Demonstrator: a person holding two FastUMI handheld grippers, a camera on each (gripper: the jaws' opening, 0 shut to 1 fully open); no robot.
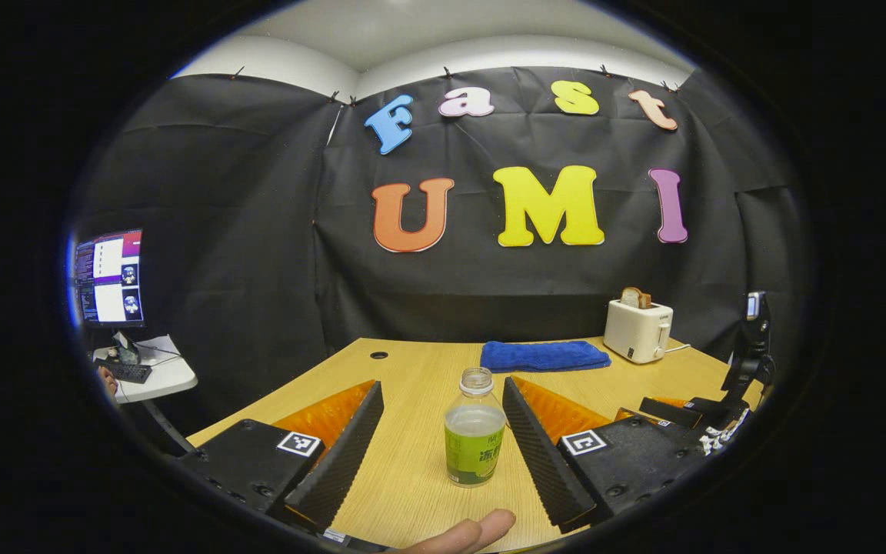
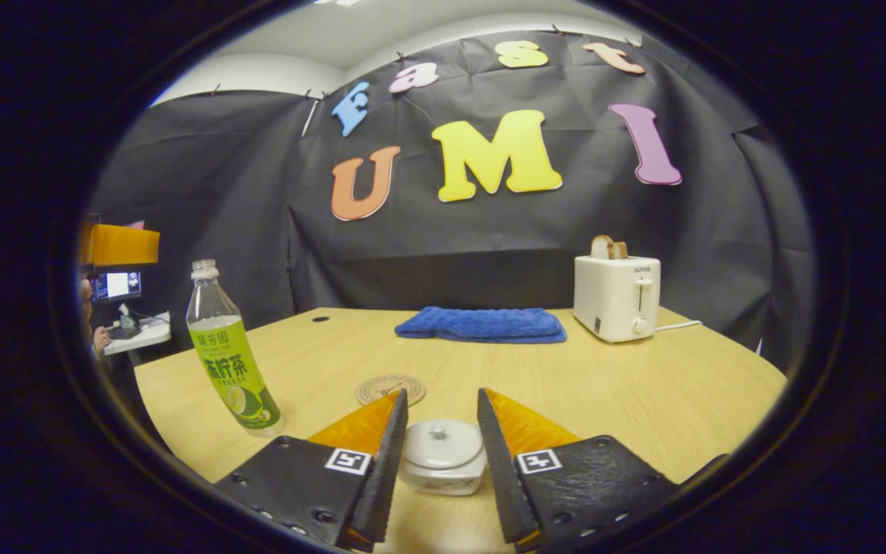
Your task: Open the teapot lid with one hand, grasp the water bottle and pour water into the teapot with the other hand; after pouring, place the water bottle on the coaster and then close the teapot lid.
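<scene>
The water bottle (image 1: 474,431) stands upright on the tabletop (image 1: 412,385), cap off, between the fingers of the left gripper (image 1: 443,442) — the jaws spread wide with clear gaps on either side, touching nothing. It looks about half full, so I'd judge it fairly light but sloshy, and the thin plastic wall will likely give under a hard squeeze. The labelled middle band seems the sensible place to close on it: below the neck, where the body is straight and the label offers a little more grip than bare plastic.

Over on the other side, the right gripper (image 2: 443,438) is also open, its fingers flanking the small white teapot (image 2: 443,465) without pressing on it. The lid (image 2: 441,445) is still seated, with a tiny knob on top. That knob is the only real hold — ceramic by the look of it, smooth and breakable, so a slip would be costly. A round coaster (image 2: 391,389) lies just behind the teapot, bare and waiting for the bottle. A folded blue towel (image 2: 481,324) and a toaster (image 2: 616,297) sit well back near the wall.
</scene>
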